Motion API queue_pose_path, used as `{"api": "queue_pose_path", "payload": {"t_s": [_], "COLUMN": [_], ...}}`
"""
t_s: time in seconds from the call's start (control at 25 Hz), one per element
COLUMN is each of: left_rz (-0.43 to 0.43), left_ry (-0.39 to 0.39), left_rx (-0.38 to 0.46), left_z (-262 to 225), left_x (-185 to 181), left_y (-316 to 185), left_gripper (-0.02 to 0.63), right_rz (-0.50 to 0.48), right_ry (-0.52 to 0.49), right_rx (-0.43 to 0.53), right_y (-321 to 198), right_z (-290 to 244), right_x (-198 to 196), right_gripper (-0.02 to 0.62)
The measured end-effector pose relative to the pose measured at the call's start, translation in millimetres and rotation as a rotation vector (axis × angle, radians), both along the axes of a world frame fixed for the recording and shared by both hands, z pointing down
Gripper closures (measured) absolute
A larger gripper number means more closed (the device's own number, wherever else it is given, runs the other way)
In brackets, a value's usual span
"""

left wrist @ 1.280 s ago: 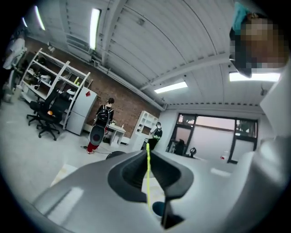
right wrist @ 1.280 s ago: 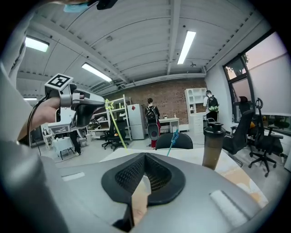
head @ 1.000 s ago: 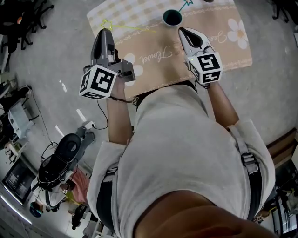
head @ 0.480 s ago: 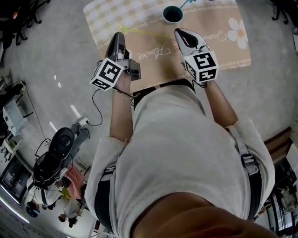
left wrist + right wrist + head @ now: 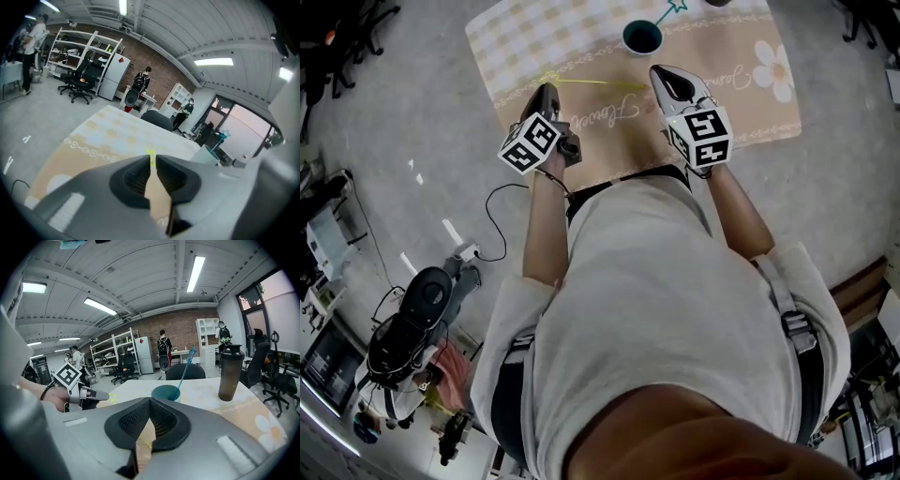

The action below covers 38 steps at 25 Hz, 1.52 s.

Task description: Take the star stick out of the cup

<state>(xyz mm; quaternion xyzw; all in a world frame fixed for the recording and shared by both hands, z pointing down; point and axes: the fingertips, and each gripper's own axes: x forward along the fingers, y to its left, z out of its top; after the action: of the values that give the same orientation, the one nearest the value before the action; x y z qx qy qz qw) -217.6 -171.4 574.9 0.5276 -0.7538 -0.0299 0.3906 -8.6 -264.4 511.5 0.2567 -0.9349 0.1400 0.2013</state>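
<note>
A teal cup stands at the far side of the flowered mat, and a teal star stick leans out of it. A yellow star stick lies flat on the mat. Its star end shows just past the tips of my left gripper. That gripper's jaws have just been opening; a narrow gap stands between them and they do not press the stick. My right gripper hovers shut and empty in front of the cup, whose stick rises to the right.
A dark bottle stands on the mat right of the cup. A black cable trails from the left hand over the grey floor. Office chairs, shelves and people are in the room beyond the table.
My left gripper has come down toward the mat, bringing the yellow star stick with it, and the stick now lies on the mat. The right gripper has sunk a little.
</note>
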Motion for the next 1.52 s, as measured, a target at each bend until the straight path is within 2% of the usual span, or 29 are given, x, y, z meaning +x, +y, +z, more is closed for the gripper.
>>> {"api": "queue_pose_path", "payload": {"t_s": [0.12,0.44,0.72,0.8,0.84,1.04,1.32,1.44,1.52], "left_rz": [0.013,0.068,0.085,0.083,0.079,0.070,0.107,0.100,0.098], "left_ry": [-0.026,-0.081,-0.114,-0.127,-0.128,-0.130,-0.208,-0.219,-0.219], "left_rx": [-0.080,-0.210,-0.279,-0.277,-0.271,-0.227,-0.176,-0.173,-0.172], "left_z": [19,49,59,54,51,33,5,-1,-3], "left_x": [0,2,5,5,5,6,10,10,14], "left_y": [0,-5,-5,-5,-5,-1,6,7,5], "left_gripper": [0.564,0.557,0.547,0.476,0.471,0.472,0.515,0.519,0.520], "right_rz": [0.010,0.077,0.125,0.129,0.127,0.117,0.107,0.111,0.120], "right_ry": [-0.007,-0.004,-0.014,-0.018,-0.019,-0.038,-0.036,-0.029,-0.028], "right_rx": [0.008,0.047,0.050,0.046,0.042,0.022,-0.009,-0.017,-0.011], "right_y": [-4,-29,-56,-62,-65,-81,-105,-115,-122], "right_z": [-3,-10,-14,-15,-15,-17,-5,-1,-1], "right_x": [2,16,23,23,22,11,-9,-12,-8], "right_gripper": [0.595,0.595,0.583,0.567,0.555,0.518,0.463,0.462,0.496]}}
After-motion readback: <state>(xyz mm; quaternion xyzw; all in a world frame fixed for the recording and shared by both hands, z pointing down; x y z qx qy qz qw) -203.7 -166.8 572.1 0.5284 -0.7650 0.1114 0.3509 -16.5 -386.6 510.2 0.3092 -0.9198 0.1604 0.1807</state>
